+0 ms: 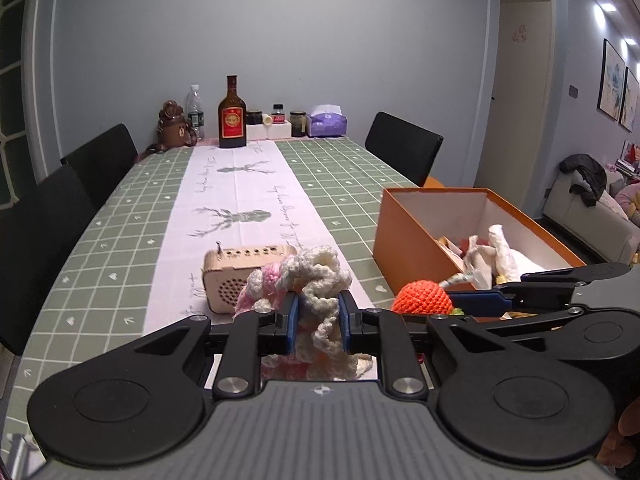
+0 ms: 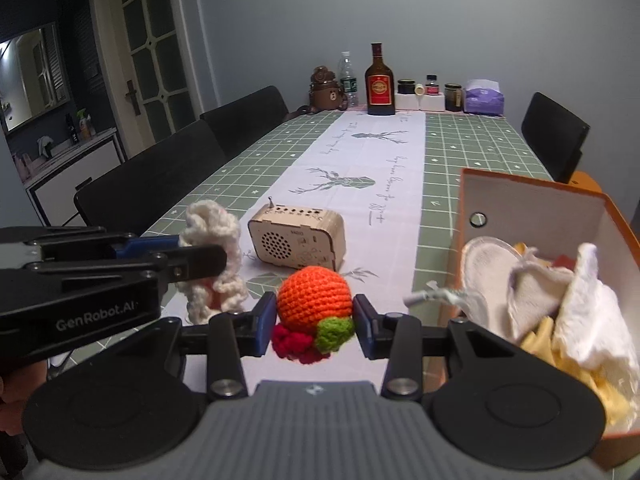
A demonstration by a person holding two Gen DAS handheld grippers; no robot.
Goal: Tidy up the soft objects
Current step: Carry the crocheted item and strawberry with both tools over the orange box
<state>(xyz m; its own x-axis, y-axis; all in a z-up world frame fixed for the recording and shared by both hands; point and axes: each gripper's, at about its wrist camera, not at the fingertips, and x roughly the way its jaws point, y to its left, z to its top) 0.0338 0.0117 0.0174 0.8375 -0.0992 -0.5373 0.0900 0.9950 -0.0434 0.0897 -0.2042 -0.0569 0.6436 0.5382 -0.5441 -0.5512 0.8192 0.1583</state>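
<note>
Only the right wrist view takes in the dark doorway, the glazed door [image 2: 148,36] and a sideboard [image 2: 76,168] on the left. The left wrist view instead shows a corridor with framed pictures [image 1: 618,84] and a sofa [image 1: 588,212] on the right.

Both views share the long table [image 1: 120,240], covered in a green checked cloth with a pale runner [image 1: 236,196] printed with deer. The left tongs [image 1: 319,320] are clamped on a cream and pink crochet piece [image 1: 308,276], loopy and ruffled, which bulges above the blue pads. The right tongs [image 2: 316,326] grip an orange crochet ball [image 2: 314,294], tightly stitched and round, with a green tuft and red knots at its base. From the left camera that ball [image 1: 422,298] shows just beside the orange box [image 1: 408,236].

The box is rigid card, orange outside and white inside, standing on the table's right side. The right view looks down into it, showing white fabric pieces [image 2: 580,300] and something yellow beneath. A small wooden radio [image 2: 298,240] with a round speaker grille sits on the runner between the two tongs and the far end.

At that far end, against the grey wall, stand a brown bottle with a red label [image 1: 232,114], a water bottle [image 1: 195,110], a bear-shaped brown container [image 1: 172,124], small jars and a purple tissue pack [image 1: 326,120]. Black chairs [image 2: 160,184] line both sides.
</note>
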